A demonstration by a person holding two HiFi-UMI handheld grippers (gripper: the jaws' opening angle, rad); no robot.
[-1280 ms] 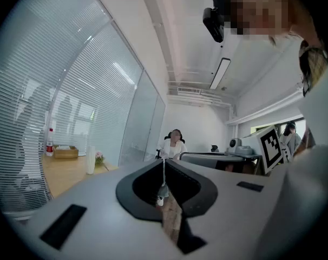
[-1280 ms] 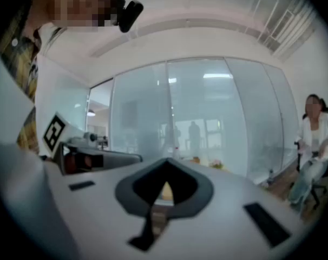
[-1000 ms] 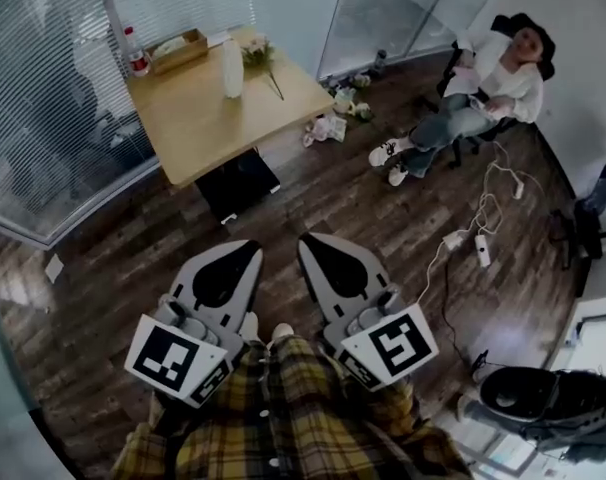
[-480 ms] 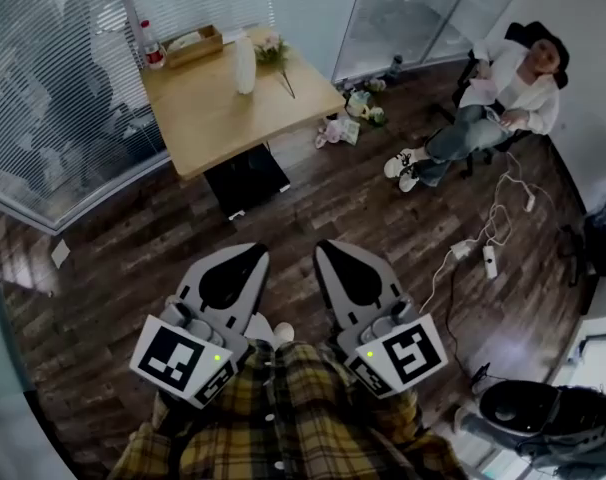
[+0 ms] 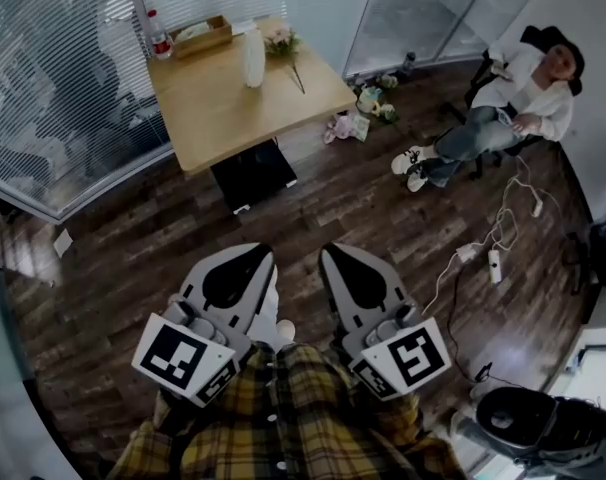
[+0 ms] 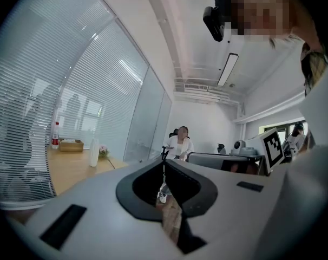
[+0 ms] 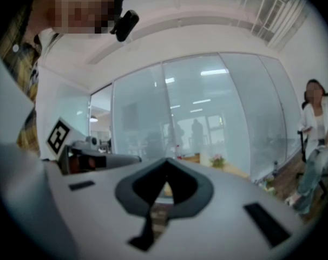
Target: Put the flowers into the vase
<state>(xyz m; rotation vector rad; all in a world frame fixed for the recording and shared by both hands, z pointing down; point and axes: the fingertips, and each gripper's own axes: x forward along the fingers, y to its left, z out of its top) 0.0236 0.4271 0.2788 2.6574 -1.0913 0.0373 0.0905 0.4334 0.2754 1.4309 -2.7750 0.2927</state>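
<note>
Both grippers are held low in front of the plaid shirt (image 5: 283, 408), side by side over the wood floor (image 5: 123, 268), pointing towards the table.
Left gripper (image 5: 255, 256): jaws pressed together, nothing between them.
Right gripper (image 5: 335, 255): same, tips meet, empty.
Both are well short of the table (image 5: 233, 118).
A black box-like item (image 5: 253, 176) sits on the floor under the table's near edge.
On the table, the white vase (image 5: 254, 58) is upright near the far edge.
The flowers (image 5: 283, 42) lie flat just right of it at the far right corner, stem running towards the right edge, apart from the vase.
An open box (image 5: 203, 36) and a bottle (image 5: 159, 40) are at the far left corner.
More flowers (image 5: 368, 108) lie on the floor off the right edge.
A seated person (image 5: 503, 108) is further right, with a power strip and cable (image 5: 493, 263) on the floor nearby.
</note>
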